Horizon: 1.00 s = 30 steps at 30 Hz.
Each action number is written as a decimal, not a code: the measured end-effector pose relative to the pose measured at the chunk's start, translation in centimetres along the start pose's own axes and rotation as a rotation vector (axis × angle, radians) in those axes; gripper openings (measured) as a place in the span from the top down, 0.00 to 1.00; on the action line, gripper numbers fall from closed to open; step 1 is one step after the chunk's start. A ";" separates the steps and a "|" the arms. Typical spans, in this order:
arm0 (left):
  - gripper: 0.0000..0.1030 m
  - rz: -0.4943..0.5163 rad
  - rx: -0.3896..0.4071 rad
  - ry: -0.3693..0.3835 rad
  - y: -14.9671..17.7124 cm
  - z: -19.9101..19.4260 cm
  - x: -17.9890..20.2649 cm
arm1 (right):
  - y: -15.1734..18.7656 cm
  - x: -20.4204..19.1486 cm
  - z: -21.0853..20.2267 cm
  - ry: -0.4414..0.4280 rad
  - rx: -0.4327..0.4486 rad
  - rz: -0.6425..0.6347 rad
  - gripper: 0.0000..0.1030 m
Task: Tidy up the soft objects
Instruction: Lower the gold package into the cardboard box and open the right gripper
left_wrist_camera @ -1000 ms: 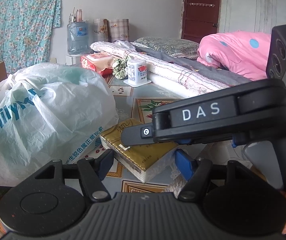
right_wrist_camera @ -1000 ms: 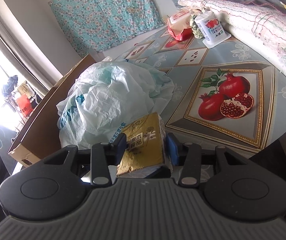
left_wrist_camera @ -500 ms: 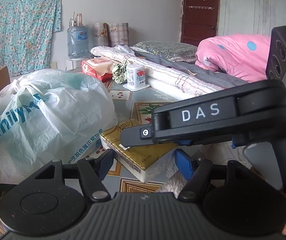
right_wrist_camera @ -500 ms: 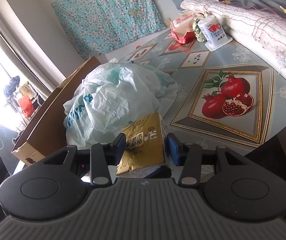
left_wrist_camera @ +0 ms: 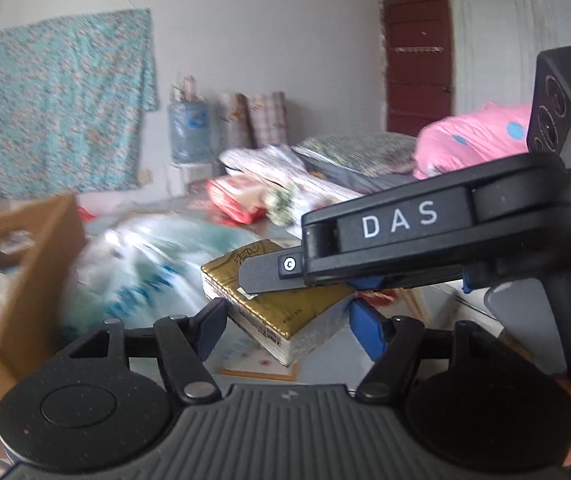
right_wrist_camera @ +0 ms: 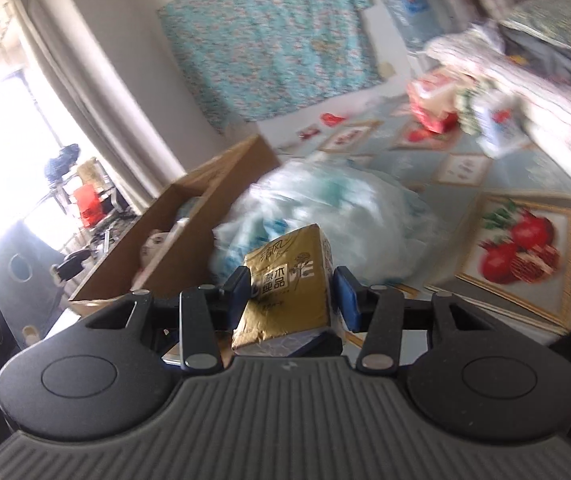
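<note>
Two views. Left wrist: the left hand-held gripper (left_wrist_camera: 287,326) stands released, its fingers either side of the gold tissue pack (left_wrist_camera: 285,308) without pressing it. The right hand-held gripper (left_wrist_camera: 253,280) crosses from the right edge and grasps the pack, which is clear of the table (left_wrist_camera: 253,354). Right wrist: the right hand-held gripper (right_wrist_camera: 293,300) is clenched on the pack (right_wrist_camera: 289,284), in front of a white bag (right_wrist_camera: 325,208) and beside a cardboard box (right_wrist_camera: 189,236) at the table's left edge.

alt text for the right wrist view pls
The right gripper clamps a gold-wrapped tissue pack, raised over the fruit-print tabletop. Beyond lie a crumpled white plastic bag and an open brown cardboard box; background blurred.
</note>
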<state>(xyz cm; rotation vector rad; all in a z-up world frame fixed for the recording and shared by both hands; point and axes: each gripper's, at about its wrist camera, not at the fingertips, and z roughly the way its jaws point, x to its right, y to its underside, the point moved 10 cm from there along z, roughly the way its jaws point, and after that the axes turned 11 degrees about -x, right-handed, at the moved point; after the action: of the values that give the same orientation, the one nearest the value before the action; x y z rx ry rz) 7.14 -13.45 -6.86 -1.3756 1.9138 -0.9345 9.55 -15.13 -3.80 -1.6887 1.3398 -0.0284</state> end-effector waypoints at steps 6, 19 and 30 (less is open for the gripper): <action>0.33 -0.081 0.005 -0.188 -2.1 -3.9 -7.7 | -3.6 -8.9 5.1 -0.158 -0.086 -0.163 0.53; 0.32 -0.354 -0.334 -0.193 0.0 -3.6 -26.4 | -5.6 -22.1 22.3 -0.254 -0.580 -0.360 0.48; 0.32 -0.477 -0.598 -0.113 5.9 -0.1 -31.7 | -1.8 -22.6 29.7 -0.204 -0.845 -0.308 0.49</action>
<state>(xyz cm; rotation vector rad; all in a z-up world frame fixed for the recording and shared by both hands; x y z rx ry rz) 12.94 18.12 -9.51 -2.2493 1.8893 -0.4674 17.69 21.09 -7.69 -2.5042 0.9700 0.5901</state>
